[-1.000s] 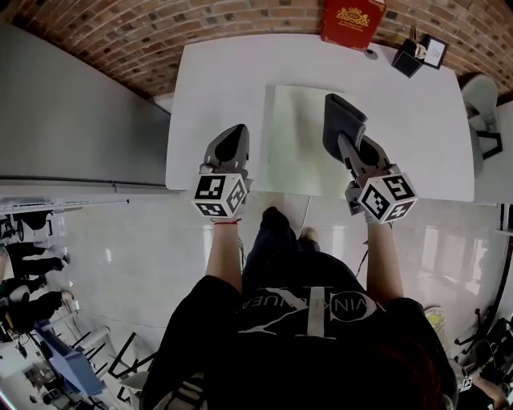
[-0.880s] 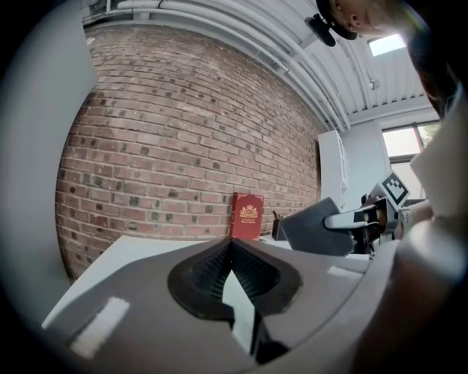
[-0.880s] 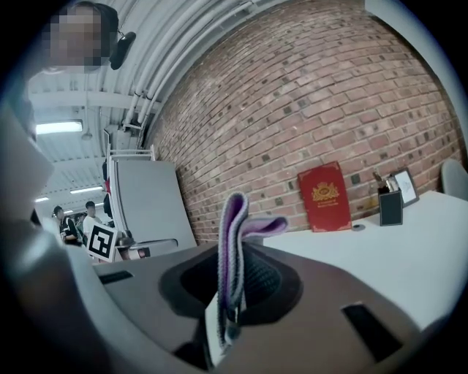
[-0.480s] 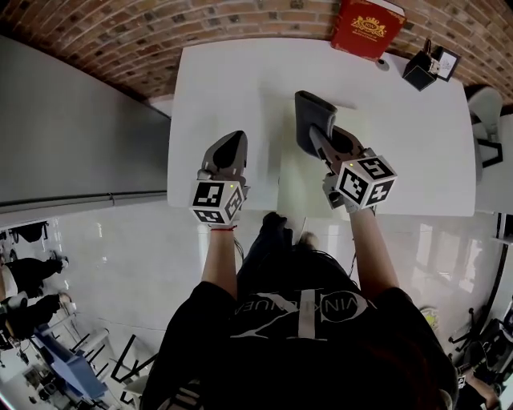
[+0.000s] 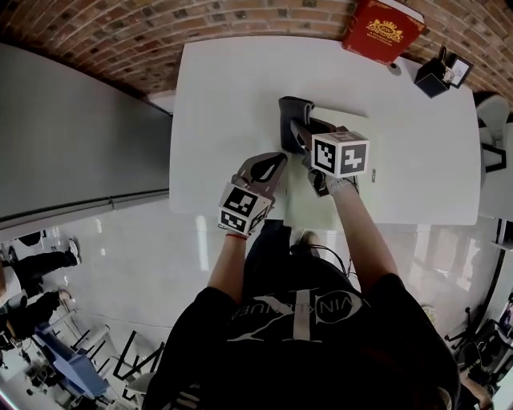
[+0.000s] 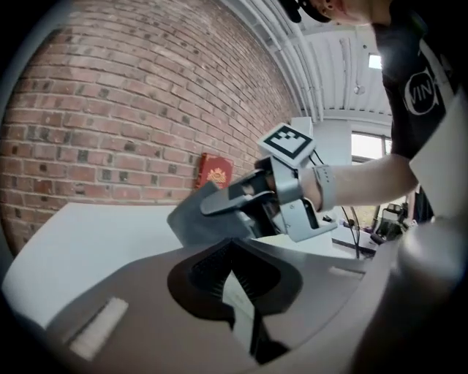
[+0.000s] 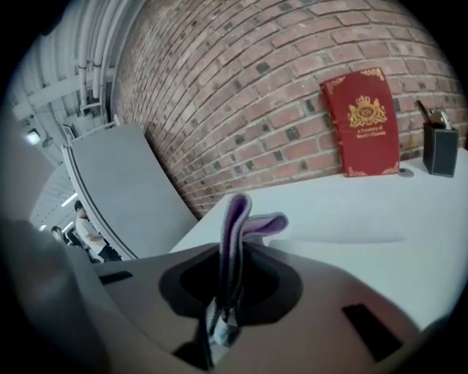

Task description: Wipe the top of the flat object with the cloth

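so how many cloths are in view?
1. The grey cloth is clamped in the right gripper, over the pale sheet. No other cloth shows in any view; one could lie hidden under the sheet.

Left tongs closed, near body; right tongs farther forward, clamped on cloth.

— What's around the work area?
— I see a red book upright against the brick wall, a black pen holder near it on the white table, and a grey panel at left.
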`<state>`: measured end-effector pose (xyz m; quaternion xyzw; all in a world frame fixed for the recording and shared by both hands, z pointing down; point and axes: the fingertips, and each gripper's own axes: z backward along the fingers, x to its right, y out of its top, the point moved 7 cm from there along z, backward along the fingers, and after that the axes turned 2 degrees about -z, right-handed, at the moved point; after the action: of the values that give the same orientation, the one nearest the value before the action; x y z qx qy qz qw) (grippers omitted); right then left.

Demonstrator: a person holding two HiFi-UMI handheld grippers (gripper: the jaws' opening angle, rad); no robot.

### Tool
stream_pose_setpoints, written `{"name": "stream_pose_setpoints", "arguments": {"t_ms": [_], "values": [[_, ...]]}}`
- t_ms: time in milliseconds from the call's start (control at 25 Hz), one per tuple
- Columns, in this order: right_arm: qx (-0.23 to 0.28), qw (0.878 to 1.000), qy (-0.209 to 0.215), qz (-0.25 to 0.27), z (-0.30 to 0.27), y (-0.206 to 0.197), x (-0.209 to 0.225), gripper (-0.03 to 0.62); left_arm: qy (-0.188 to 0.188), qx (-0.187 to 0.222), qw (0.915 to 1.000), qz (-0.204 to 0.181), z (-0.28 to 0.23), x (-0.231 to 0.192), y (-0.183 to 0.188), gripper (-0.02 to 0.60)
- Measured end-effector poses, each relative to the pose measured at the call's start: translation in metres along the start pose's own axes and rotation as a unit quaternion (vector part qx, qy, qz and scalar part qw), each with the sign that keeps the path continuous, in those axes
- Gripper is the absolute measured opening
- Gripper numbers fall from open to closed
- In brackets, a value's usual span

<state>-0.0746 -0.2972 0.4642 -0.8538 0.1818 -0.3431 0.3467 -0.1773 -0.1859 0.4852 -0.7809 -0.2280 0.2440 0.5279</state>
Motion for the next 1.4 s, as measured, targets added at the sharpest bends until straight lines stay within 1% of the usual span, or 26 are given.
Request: {"name": "stream_pose_setpoints", "arguments": {"t_ms": [40,120,240,320,440,520,800,1040,1280,1400], "values": [[-0.007,1.0,-0.007,0.006,-0.002,-0.001,0.002,0.051,-0.018,-0.012,0.9997,-0.009,-0.006,0.006,-0.005,0.012],[-0.019,0.999,-0.02,0.016,-0.004,-0.003,0.007,0.05,-0.039,-0.031,0.9985,-0.025,-0.013,0.015,-0.011,0.012],[-0.035,0.998,-0.043,0.032,-0.004,-0.006,0.015,0.051,-0.054,-0.052,0.9965,-0.038,-0.02,0.023,-0.019,0.012],[-0.044,0.997,-0.057,0.04,-0.002,-0.008,0.02,0.05,-0.062,-0.068,0.995,-0.039,-0.023,0.026,-0.024,0.012],[-0.05,0.995,-0.068,0.046,0.001,-0.009,0.028,0.05,-0.07,-0.089,0.9925,-0.046,-0.025,0.03,-0.03,0.012],[-0.048,0.995,-0.074,0.045,0.005,-0.01,0.033,0.049,-0.069,-0.094,0.9919,-0.051,-0.026,0.032,-0.031,0.012],[-0.042,0.993,-0.102,0.03,0.027,-0.015,0.055,0.05,-0.059,-0.097,0.9926,-0.042,-0.024,0.032,-0.032,0.012],[-0.034,0.989,-0.141,0.019,0.057,-0.02,0.085,0.049,-0.053,-0.095,0.9938,-0.022,-0.024,0.031,-0.033,0.012],[-0.026,0.984,-0.177,0.007,0.088,-0.026,0.112,0.049,-0.048,-0.095,0.9941,-0.021,-0.025,0.031,-0.032,0.012],[-0.022,0.981,-0.192,0.004,0.101,-0.029,0.123,0.049,-0.044,-0.093,0.9946,-0.011,-0.025,0.032,-0.031,0.012]]}}
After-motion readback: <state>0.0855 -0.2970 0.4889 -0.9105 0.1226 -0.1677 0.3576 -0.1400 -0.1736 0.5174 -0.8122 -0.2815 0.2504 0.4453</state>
